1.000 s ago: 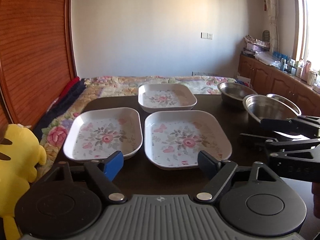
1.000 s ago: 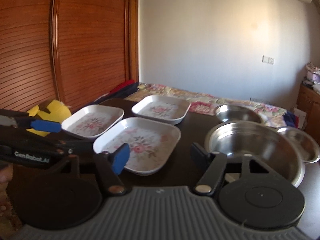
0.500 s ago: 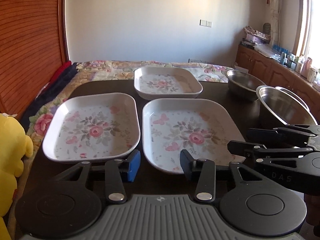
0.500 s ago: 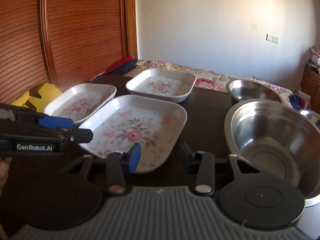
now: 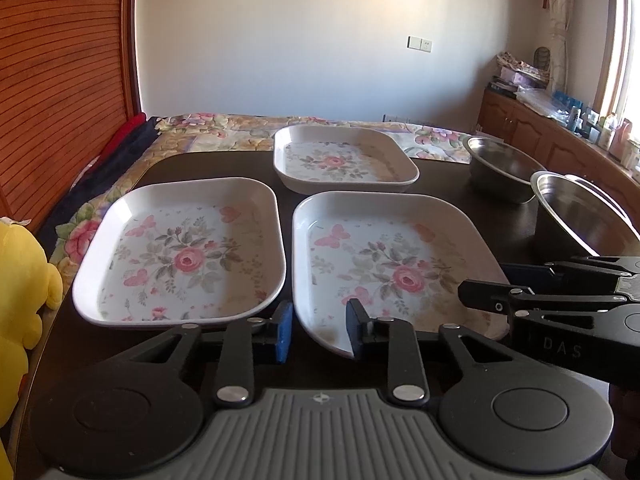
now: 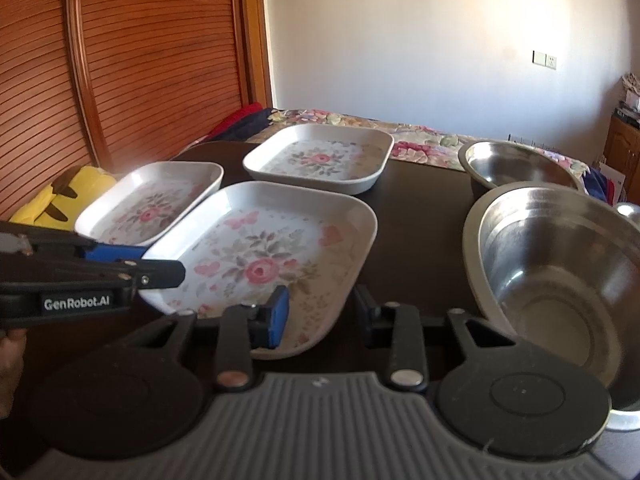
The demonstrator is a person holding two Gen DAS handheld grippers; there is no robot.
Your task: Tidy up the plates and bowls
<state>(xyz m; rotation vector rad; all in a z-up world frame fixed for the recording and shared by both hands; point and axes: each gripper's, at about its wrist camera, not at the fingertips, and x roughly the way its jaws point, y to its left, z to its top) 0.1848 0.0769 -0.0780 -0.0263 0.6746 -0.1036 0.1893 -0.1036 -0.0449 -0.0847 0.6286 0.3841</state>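
Three white floral plates lie on the dark table (image 5: 224, 164): a near-left plate (image 5: 180, 252), a far plate (image 5: 344, 160) and a large near-right plate (image 5: 392, 268) (image 6: 264, 252). My left gripper (image 5: 320, 330) is closing, with that large plate's near-left corner between its fingers; the pads do not visibly press it. My right gripper (image 6: 320, 314) is closing around the same plate's near-right corner, also without clear contact. Each gripper also shows from the side in the other's view. Steel bowls stand at the right: a big one (image 6: 560, 272) and a smaller one (image 6: 516, 164) behind it.
A third steel bowl (image 6: 628, 210) peeks out at the far right. A yellow plush toy (image 5: 20, 280) sits off the table's left edge. Beyond the table is a floral bedspread (image 5: 224, 128); a wooden slatted door (image 6: 120, 60) stands at the left and cabinets (image 5: 540, 136) along the right.
Both grippers moved forward and down to the large near plate. Their jaws narrowed from wide apart, and the plate's near corners now sit between the fingers.
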